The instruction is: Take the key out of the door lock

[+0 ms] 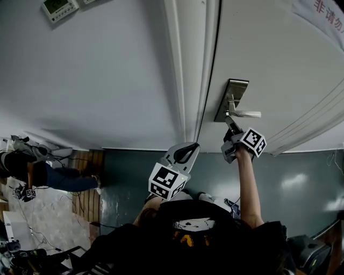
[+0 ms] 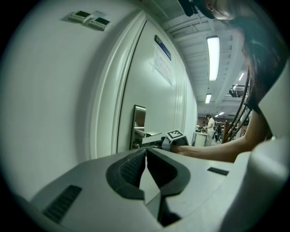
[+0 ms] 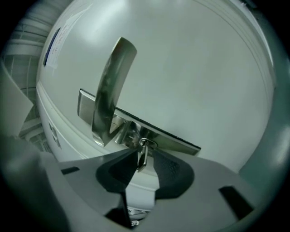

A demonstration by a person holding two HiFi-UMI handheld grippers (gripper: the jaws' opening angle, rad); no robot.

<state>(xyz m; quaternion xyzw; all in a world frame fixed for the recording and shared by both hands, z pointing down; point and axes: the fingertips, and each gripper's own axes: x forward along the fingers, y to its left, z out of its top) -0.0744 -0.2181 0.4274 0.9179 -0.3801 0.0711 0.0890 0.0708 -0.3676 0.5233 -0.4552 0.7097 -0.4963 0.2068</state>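
A small silver key [image 3: 142, 157] sticks out of the steel lock plate [image 3: 172, 138], just below the lever handle [image 3: 111, 86]. In the right gripper view my right gripper [image 3: 144, 153] stands open with the key between its dark pads; the left pad is close against it and a gap shows on the right. The head view shows that gripper [image 1: 232, 129] at the plate [image 1: 231, 96] under the handle [image 1: 244, 114], where the key is too small to see. My left gripper [image 1: 188, 147] hangs back from the door, shut and empty [image 2: 146, 150].
The white door [image 1: 269, 59] meets its frame [image 1: 185, 70] left of the lock. Wall control panels [image 1: 59, 8] are mounted on the wall to the left. A person [image 1: 32, 166] sits low at the left among cables. Further people and desks show far down the room [image 2: 208, 127].
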